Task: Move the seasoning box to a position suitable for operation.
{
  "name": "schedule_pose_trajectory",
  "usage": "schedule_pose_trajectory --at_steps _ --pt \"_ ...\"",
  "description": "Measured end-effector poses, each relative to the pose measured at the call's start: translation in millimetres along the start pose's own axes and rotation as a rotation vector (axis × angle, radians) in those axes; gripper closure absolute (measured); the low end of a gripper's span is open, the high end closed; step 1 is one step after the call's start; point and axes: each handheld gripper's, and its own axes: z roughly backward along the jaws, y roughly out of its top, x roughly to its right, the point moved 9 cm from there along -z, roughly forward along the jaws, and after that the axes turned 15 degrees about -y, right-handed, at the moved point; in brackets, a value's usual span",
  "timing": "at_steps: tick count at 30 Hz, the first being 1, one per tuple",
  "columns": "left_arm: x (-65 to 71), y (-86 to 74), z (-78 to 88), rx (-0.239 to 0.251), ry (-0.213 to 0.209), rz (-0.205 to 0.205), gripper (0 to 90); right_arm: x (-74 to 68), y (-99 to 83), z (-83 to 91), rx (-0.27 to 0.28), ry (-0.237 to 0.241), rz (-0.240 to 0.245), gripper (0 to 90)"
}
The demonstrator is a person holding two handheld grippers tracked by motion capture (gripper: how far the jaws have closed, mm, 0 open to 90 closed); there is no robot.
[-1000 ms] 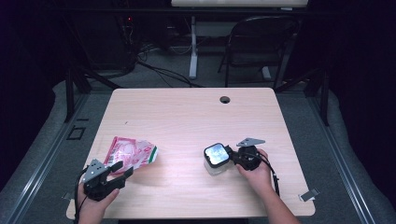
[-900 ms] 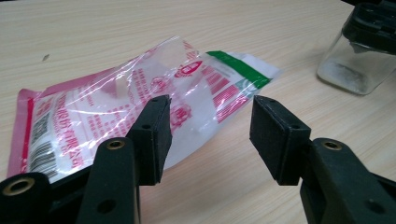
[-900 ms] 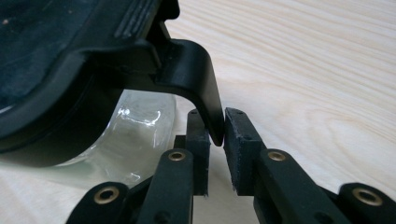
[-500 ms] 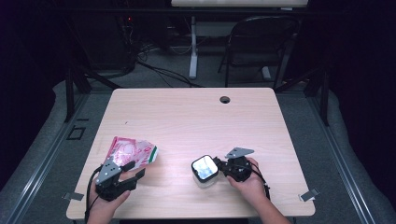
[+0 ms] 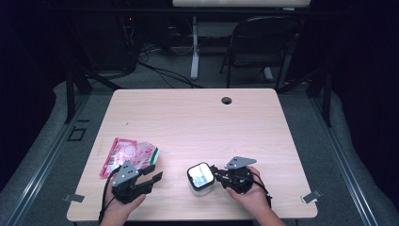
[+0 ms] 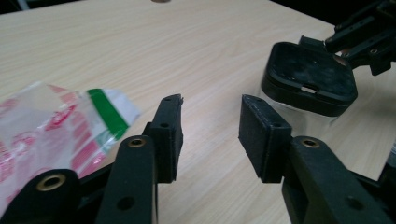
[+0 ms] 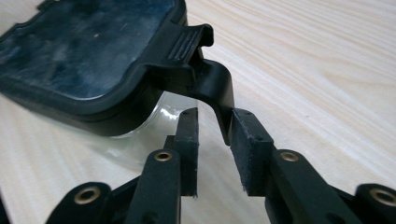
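A clear container with a black lid stands near the table's front edge. My right gripper is at its right side. The lid's black latch hangs down between the jaws, which have just been opening and do not press on it. A red and white plastic bag with a green stripe lies flat at the front left. My left gripper sits just right of the bag, pointing at the container. Its jaws have just been closing and nothing is between them.
The wooden table has a round cable hole at its far edge. A black folding chair and cables stand on the floor behind it. Both hands are close to the front edge.
My right gripper drew the container left and toward the front edge, and its jaws widened. My left gripper moved right, off the bag, and its jaws narrowed.
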Motion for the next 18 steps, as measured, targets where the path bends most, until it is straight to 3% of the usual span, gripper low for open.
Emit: schedule_pose_trajectory --at_steps 5,7,8,10,13,18 --pt "3.3 0.2 -14.9 -0.042 -0.033 -0.005 64.3 -8.4 -1.7 6.2 0.009 0.034 -0.021 69.4" --pt "3.6 -0.4 -19.6 -0.051 -0.058 0.038 65.7 -14.0 -3.0 8.9 0.004 0.049 -0.019 69.1" --pt "3.6 -0.4 -19.6 -0.051 -0.058 0.038 65.8 -16.7 -4.0 11.3 -0.004 0.052 -0.008 69.1" --pt "4.5 -1.4 -21.9 -0.072 -0.087 0.082 65.8 -19.5 -4.3 15.7 -0.012 0.041 0.006 68.7" --pt "4.7 0.8 -21.5 -0.085 -0.082 0.086 65.8 -19.8 -4.5 21.3 -0.040 0.028 0.024 67.5" --pt "8.7 16.8 -20.5 -0.110 -0.102 0.086 69.1 -18.5 5.9 41.1 -0.079 -0.004 0.003 61.9"
